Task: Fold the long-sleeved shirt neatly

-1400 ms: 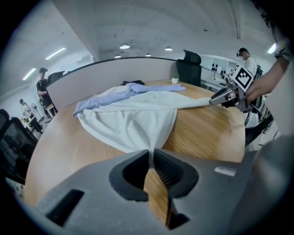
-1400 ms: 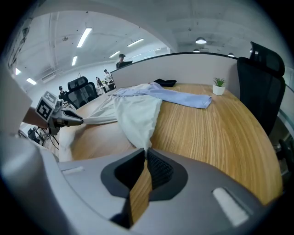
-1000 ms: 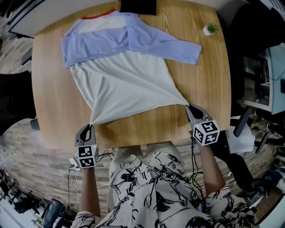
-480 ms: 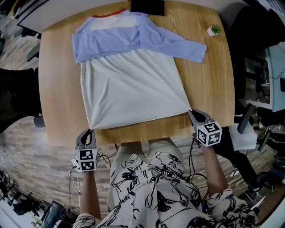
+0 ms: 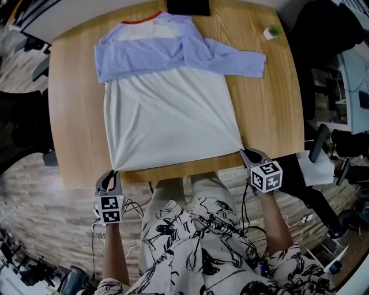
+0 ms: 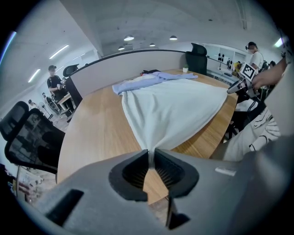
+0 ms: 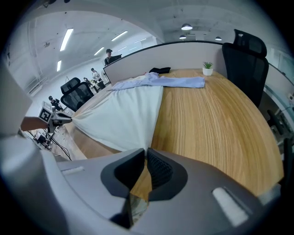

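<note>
Slanting down, left claw (image 5: 113, 172), right claw (image 5: 243, 152) pinch shirt (image 5: 170, 115).

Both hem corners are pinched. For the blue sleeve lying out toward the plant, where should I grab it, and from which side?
Take the blue sleeve by its cuff, the free end, with the right gripper, coming in from the right edge of the table. The cuff lies flat on bare wood with nothing over it, and that approach stays clear of the potted plant beyond.

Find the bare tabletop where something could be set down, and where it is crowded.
Free: the strip left of the shirt, and the patch right of it, nearer than the blue sleeve. Crowded: the far edge, with plant and black object.
</note>
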{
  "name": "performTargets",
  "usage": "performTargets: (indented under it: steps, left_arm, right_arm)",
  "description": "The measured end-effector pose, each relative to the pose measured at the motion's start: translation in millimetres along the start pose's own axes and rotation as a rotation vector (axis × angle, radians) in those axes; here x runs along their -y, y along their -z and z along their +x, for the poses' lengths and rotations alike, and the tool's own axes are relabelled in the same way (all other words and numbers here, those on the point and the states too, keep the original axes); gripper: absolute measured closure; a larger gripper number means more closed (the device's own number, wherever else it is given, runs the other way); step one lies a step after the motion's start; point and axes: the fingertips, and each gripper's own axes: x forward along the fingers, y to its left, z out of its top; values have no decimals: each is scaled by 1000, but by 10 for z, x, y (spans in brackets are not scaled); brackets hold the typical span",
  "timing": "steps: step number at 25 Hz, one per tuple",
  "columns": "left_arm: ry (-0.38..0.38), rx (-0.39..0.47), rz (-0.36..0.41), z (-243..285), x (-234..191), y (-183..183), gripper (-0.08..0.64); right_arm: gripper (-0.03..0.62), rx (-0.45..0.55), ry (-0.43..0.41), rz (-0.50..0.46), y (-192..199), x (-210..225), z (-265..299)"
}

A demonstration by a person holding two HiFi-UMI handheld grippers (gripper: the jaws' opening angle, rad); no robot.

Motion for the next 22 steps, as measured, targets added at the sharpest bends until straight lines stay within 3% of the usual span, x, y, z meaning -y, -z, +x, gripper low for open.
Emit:
performTargets:
  steps: [13,14,15,16,17,22]
  left_arm:
    - [56,9,30,29,-43,195,506]
    - [65,12,36,34,-30,198,476]
    - [77,13,42,35,-11,204,386]
    - [89,14,48,32,8,210,264]
    - [97,16,54,24,22,211,204]
    - [97,41,75,-15,5,126,179]
  right_arm:
    - [558,-5,61,33,254,-193,48]
    - [554,-8,67,30,259,-194,53]
    - [532,-13,72,26,269,-198,54]
    - [451,-17,71,23,277,-208,53]
    - [362,-18,65,19,275,-223,50]
    - [305,21,79,6,129,-258,20]
